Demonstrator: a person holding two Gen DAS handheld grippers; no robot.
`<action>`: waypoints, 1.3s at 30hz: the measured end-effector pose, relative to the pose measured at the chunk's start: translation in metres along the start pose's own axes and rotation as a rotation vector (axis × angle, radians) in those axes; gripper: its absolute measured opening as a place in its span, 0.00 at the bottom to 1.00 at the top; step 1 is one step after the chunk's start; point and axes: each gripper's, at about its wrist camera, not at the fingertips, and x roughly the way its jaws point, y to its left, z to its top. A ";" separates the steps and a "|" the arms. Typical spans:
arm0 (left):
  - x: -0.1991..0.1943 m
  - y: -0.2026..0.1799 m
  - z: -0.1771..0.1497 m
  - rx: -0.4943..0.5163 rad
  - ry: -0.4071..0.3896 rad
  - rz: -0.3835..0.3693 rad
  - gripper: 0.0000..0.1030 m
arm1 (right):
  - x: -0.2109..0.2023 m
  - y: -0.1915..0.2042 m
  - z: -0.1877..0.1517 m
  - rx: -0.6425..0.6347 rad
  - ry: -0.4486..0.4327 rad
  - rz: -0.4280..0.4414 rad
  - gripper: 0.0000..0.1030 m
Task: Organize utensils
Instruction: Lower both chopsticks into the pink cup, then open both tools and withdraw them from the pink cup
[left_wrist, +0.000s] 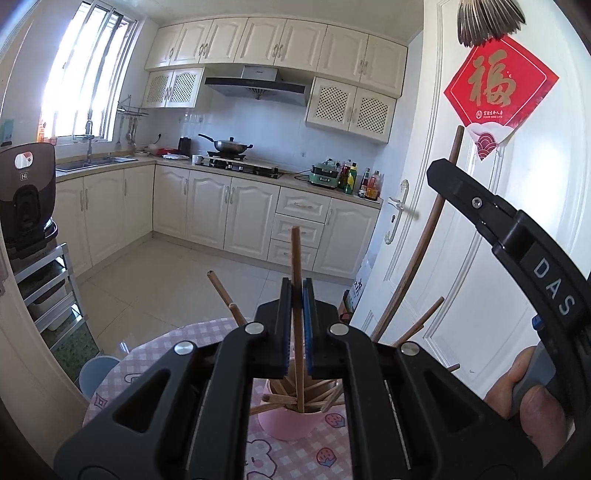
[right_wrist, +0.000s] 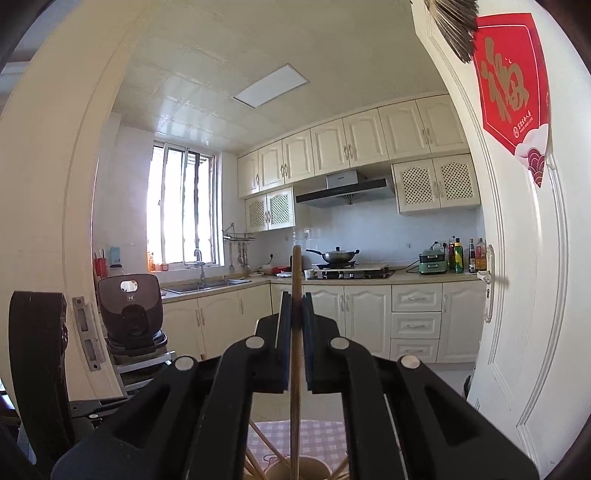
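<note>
Chopsticks are the items under inspection. One chopstick (left_wrist: 296, 295) is held upright between the clenched pads of the left gripper (left_wrist: 296, 295), its lower end already inside a pink cup (left_wrist: 291, 424) standing on a pink checked tablecloth (left_wrist: 155, 354). Several more chopsticks (left_wrist: 221, 295) are seen leaning outward from the same cup at loose angles. A second, longer stick (right_wrist: 295, 325) is clamped upright in the right gripper (right_wrist: 295, 310), its lower end reaching down toward the cup rim (right_wrist: 299, 463); whether it has entered the cup cannot be told.

Handling is judged as follows: the sticks are light, stiff and thin, with a smooth wooden surface liable to pivot or slip in a narrow grip. A hold near mid-length, as presently taken, is considered sound. The cup appears light and could be tipped by a sideways push.

From the left wrist view, the cup's interior, the fanned sticks, the right gripper's body (left_wrist: 517, 236) and a thumb (left_wrist: 543, 413) are shown. From the right wrist view, only the cup's rim and a strip of cloth are shown, with far more of the ceiling and kitchen.
</note>
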 end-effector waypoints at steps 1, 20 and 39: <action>0.000 0.001 0.000 0.002 0.002 0.001 0.06 | 0.003 0.001 -0.002 -0.001 0.014 0.002 0.04; -0.004 -0.002 -0.013 0.037 0.055 -0.020 0.07 | -0.002 0.009 -0.069 -0.071 0.241 -0.006 0.04; -0.055 -0.010 -0.025 0.108 0.037 0.037 0.59 | -0.048 0.025 -0.062 -0.030 0.249 -0.059 0.21</action>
